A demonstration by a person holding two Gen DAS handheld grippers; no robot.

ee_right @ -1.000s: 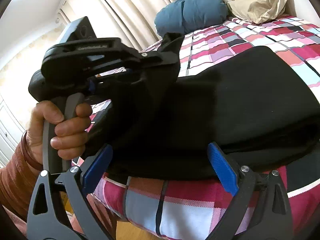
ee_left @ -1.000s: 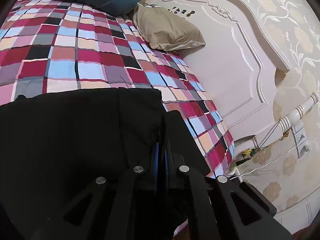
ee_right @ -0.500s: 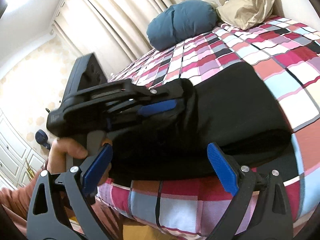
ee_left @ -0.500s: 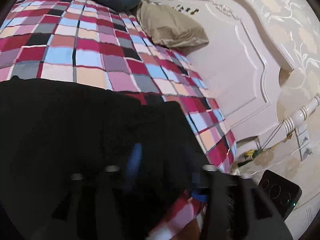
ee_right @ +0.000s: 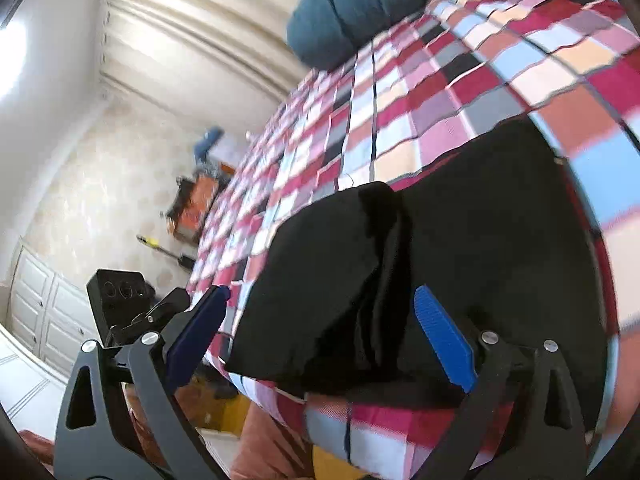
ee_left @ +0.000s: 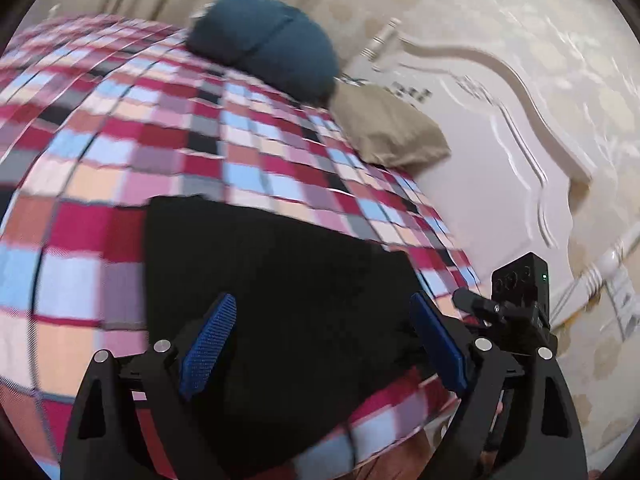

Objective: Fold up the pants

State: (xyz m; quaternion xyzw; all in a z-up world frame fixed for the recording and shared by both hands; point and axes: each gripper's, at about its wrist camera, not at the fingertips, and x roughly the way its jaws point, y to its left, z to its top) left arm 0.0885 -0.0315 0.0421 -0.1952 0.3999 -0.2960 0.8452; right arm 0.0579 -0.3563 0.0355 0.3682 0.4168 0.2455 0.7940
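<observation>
The black pants point(ee_left: 280, 280) lie folded in a compact rectangle on the checked bedspread point(ee_left: 120, 152) at the near edge of the bed. They also show in the right wrist view point(ee_right: 460, 260), with a raised fold down the middle. My left gripper point(ee_left: 322, 344) is open and empty, held above the near end of the pants. My right gripper point(ee_right: 320, 340) is open and empty, above the bed's edge over the pants. The other gripper's body shows at the right of the left wrist view point(ee_left: 520, 304) and at the lower left of the right wrist view point(ee_right: 120, 304).
A blue cushion point(ee_left: 268, 44) and a tan pillow point(ee_left: 384, 128) lie by the white headboard point(ee_left: 520, 128). Curtains point(ee_right: 200, 32) hang beyond the bed. Orange clutter point(ee_right: 200, 204) and white cabinet doors point(ee_right: 40, 304) stand on the far side.
My left gripper has let go of the pants, opened and pulled back and up. The pants now lie flat. My right gripper stayed open and tilted away.
</observation>
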